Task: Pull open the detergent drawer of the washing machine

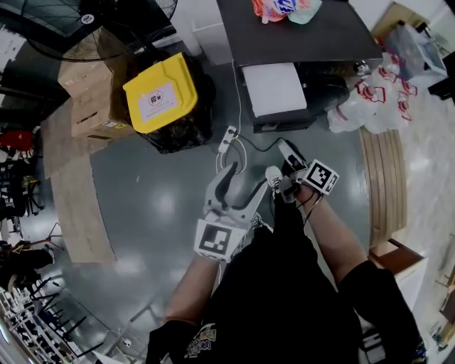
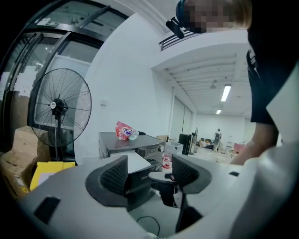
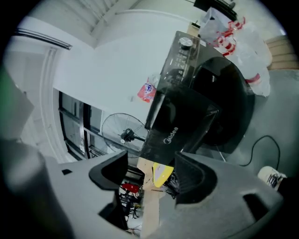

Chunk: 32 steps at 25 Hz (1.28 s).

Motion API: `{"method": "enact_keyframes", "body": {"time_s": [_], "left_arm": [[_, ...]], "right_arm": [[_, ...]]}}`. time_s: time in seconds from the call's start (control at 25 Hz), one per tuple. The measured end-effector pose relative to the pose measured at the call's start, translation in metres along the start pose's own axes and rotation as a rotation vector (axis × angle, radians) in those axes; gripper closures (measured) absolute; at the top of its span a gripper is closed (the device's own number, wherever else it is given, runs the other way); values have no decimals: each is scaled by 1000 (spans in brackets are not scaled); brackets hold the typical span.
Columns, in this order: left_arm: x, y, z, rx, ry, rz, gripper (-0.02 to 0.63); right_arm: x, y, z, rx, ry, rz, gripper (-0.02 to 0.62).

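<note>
**Grippers both empty, held short of the washing machine**

Left gripper [image 2: 149,175] is seen with jaws well apart and nothing gripped; it shows at lower centre of the head view. Right gripper [image 3: 152,175] is seen with jaws partly open, pads clear, nothing held; it sits just right of the left one in the head view. Washing machine [image 1: 298,35] is placed at top centre, apart from both grippers. Detergent drawer [image 1: 274,89] is seen as a white slab sticking out of the machine front, untouched. A red-and-white packet [image 1: 284,8] lies on the machine top. Yellow bin lid [image 1: 160,92] is at upper left, plastic bags [image 1: 377,99] at upper right. A standing fan [image 2: 58,109] is seen left of the machine in the left gripper view.
</note>
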<state>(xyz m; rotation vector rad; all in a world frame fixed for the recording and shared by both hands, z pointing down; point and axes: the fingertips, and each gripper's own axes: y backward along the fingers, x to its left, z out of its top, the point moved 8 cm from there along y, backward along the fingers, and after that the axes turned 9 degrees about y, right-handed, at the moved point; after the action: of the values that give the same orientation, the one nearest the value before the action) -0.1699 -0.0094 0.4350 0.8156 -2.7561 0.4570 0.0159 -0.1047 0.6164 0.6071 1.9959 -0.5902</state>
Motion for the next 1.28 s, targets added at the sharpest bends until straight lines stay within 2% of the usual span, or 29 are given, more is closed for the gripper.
{"method": "enact_keyframes", "body": {"time_s": [0.08,0.12,0.32,0.44,0.68,0.8,0.96,1.0,1.28], "left_arm": [[-6,10,-2,-12,-3,-10,336],[-8,15,-3,-17,-5,-16,336],[-18,37,-4,-52,-12,-33,336],[-26,44,-6,-68,-26,-42,336],[-51,46,-6,-79,-37,-66,360],[-65,46,-4,-88,-43,-61,417],[-87,41,-2,-108,-17,-34,560],[-94,37,-6,-110,-8,-31,579],[-166,18,-25,-96,-10,36,591]], "right_arm": [[22,5,5,-7,127,92,327],[32,9,6,-8,176,109,357],[74,39,7,-4,361,84,476],[100,57,11,10,510,83,595],[149,91,14,79,860,127,597],[167,110,21,79,930,150,595],[186,138,37,74,1009,203,594],[190,147,41,79,1045,217,594],[205,221,65,110,1244,301,592]]}}
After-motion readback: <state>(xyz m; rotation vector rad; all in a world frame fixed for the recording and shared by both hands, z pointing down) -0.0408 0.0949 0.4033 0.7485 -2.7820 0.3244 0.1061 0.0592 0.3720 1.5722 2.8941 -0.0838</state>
